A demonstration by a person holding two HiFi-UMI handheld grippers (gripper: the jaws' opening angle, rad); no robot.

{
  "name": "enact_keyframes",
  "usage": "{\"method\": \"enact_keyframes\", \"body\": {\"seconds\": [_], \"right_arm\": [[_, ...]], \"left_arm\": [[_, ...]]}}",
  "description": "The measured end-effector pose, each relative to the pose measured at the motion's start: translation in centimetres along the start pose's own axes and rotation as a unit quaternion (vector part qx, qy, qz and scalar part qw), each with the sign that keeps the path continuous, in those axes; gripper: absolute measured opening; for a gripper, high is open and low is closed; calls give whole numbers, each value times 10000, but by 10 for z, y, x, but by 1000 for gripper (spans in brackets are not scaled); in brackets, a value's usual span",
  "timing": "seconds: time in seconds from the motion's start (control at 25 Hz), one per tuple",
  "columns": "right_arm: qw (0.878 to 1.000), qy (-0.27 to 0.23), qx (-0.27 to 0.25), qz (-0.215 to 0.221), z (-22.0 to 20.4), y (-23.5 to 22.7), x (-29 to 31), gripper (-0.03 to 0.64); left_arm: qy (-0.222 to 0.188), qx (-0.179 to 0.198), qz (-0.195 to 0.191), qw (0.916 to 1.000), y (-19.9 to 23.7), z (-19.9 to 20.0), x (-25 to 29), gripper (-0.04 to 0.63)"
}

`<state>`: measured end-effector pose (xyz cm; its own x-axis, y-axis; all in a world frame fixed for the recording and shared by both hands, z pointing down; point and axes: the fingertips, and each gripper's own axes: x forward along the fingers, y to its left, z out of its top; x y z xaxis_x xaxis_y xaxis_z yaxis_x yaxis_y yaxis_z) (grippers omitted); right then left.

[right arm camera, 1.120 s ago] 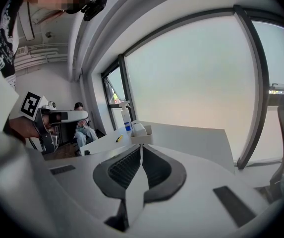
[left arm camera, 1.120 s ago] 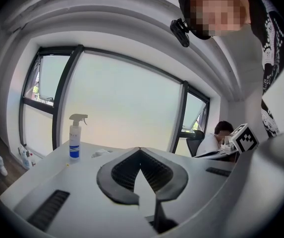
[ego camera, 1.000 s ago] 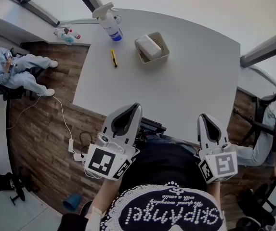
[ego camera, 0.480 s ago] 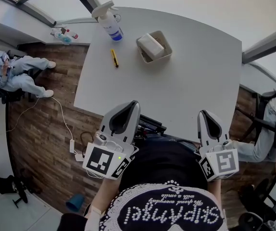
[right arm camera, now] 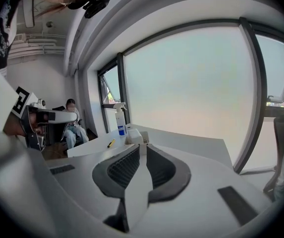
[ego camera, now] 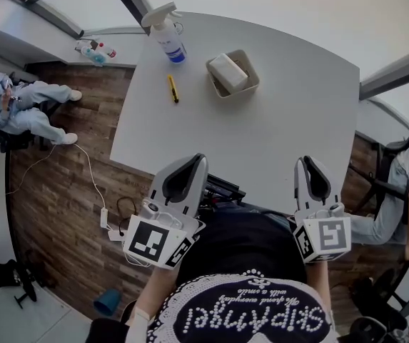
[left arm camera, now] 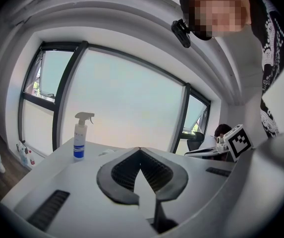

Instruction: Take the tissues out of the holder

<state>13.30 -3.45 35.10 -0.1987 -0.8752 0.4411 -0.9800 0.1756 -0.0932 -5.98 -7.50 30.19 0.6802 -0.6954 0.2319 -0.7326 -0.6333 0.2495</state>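
Left gripper point(ego camera: 197, 158) fingers together, empty, right gripper point(ego camera: 310, 161) likewise

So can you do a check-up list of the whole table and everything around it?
Surface: white table, mostly bare.
Job's things: tissues sit in the beige holder on the far side of the table; nothing touches them.
Clutter: spray bottle and small yellow tool, both left of the holder.
Grippers: left gripper and right gripper are both shut and empty, at the table's near edge.
Cables: white cable on the floor at the left.
Surroundings: wooden floor, big windows, a seated person at the left, another person at the right.
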Motion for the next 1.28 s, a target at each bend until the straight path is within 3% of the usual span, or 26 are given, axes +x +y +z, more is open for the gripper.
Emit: {"method": "enact_keyframes", "body": {"seconds": [0.04,0.16,0.28,0.48,0.72,1.28], "right_arm": [[10000,15,-59,50,3,1,5,34],[9996,9,-194,213,13,5,23,142],[9986,8,-393,351,21,10,42,172],[9967,222,-613,488,20,14,78,193],[9950,91,-817,573,34,14,108,193],[9893,387,-1044,944,33,26,154,193]], "left_arm": [[-1,-14,9,10000,1,0,-1,2],[-29,-43,68,10000,3,1,-3,2],[-71,-67,176,9998,10,4,-6,2],[-88,-111,353,9993,22,3,-12,2],[-104,-154,492,9986,29,4,-15,2],[-62,-204,607,9979,32,0,-14,2]]}}
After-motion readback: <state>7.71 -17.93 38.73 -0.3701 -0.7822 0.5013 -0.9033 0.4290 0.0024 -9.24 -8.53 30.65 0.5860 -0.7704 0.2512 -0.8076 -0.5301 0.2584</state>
